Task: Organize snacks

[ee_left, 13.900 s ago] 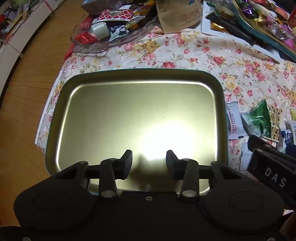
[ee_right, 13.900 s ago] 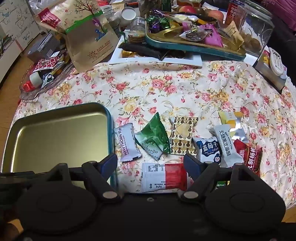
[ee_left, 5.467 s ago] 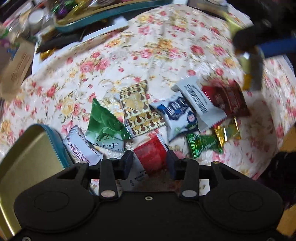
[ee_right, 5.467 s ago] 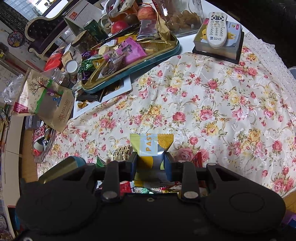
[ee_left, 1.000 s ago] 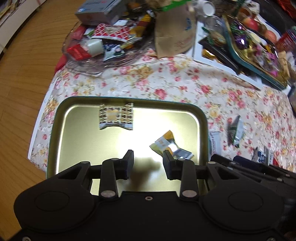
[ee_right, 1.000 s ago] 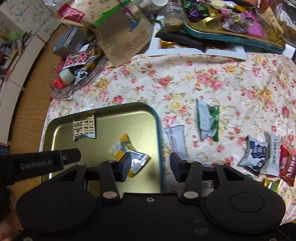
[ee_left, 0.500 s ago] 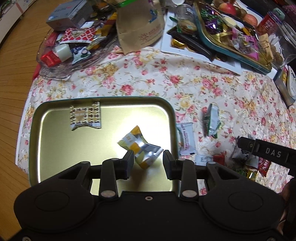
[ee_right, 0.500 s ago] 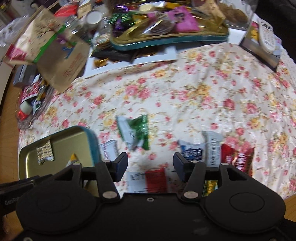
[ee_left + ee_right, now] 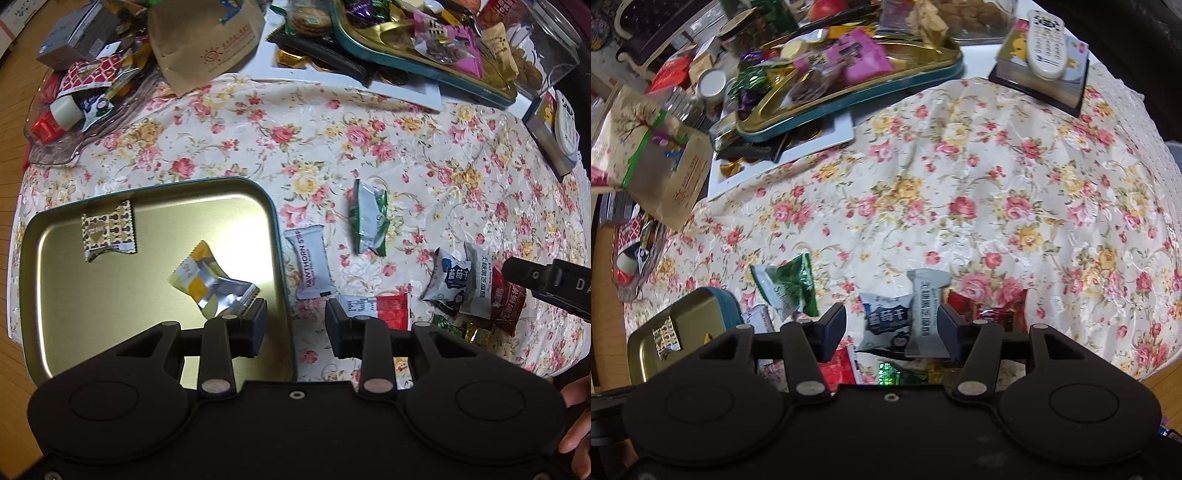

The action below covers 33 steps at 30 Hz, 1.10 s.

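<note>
A gold tray [image 9: 92,295] with a teal rim lies at the left and holds a gold patterned packet [image 9: 109,232] and a yellow-silver packet [image 9: 212,284]. My left gripper [image 9: 295,326] is open and empty over the tray's right rim, near a white Hawthorn packet [image 9: 310,267] and a red-white packet [image 9: 380,308]. A green packet [image 9: 369,221] lies further out. My right gripper [image 9: 892,328] is open and empty above a blue-white packet [image 9: 886,321] and a grey-white packet [image 9: 925,310]. The green packet [image 9: 790,284] and the tray [image 9: 690,317] lie to its left.
A red packet [image 9: 990,312] and small green and gold candies [image 9: 461,328] lie at the table's near right edge. At the back stand a full snack tray [image 9: 849,77], a brown paper bag [image 9: 203,40], a glass dish [image 9: 74,110] and a remote [image 9: 1045,37].
My left gripper has swung right, from over the tray to its right rim. My right gripper has moved right and lower, over the blue-white and grey-white packets. Both stay open.
</note>
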Tool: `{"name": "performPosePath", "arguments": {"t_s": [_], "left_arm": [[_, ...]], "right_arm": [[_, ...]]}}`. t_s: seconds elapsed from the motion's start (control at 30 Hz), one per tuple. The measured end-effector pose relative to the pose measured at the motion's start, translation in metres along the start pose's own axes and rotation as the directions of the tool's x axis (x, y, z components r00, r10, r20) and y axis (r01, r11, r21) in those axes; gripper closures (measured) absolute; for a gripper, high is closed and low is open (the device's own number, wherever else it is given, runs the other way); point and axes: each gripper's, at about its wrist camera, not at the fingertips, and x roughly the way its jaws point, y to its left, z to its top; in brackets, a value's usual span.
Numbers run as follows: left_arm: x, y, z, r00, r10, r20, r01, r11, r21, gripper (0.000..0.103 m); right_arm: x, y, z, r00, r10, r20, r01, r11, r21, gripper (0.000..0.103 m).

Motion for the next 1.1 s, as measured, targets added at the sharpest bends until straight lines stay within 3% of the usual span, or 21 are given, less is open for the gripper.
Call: {"name": "performPosePath", "arguments": {"t_s": [0.23, 0.57, 0.77, 0.97, 1.1], "left_arm": [[0.008, -0.022, -0.002, 1.0, 0.008, -0.022, -0.007, 0.999, 0.049, 0.06], [0.018, -0.044, -0.005, 0.998, 0.015, -0.054, -0.01, 0.994, 0.106, 0.06], [0.022, -0.049, -0.006, 0.997, 0.01, -0.071, -0.002, 0.994, 0.11, 0.06], [0.023, -0.049, -0.007, 0.997, 0.012, -0.079, -0.003, 0.994, 0.106, 0.06], [0.023, -0.047, -0.008, 0.997, 0.001, -0.083, 0.007, 0.995, 0.097, 0.06]], "right_arm": [[0.002, -0.038, 0.001, 1.0, -0.027, -0.01, 0.028, 0.999, 0.042, 0.045], [0.022, -0.081, -0.006, 0.995, -0.052, -0.087, 0.061, 0.992, 0.111, 0.045], [0.025, -0.088, -0.011, 0.993, -0.056, -0.1, 0.066, 0.993, 0.097, 0.045], [0.036, -0.083, -0.021, 0.986, -0.06, -0.154, 0.062, 0.998, 0.01, 0.046], [0.048, -0.083, -0.026, 0.981, -0.117, -0.157, 0.113, 0.993, -0.036, 0.046]]}}
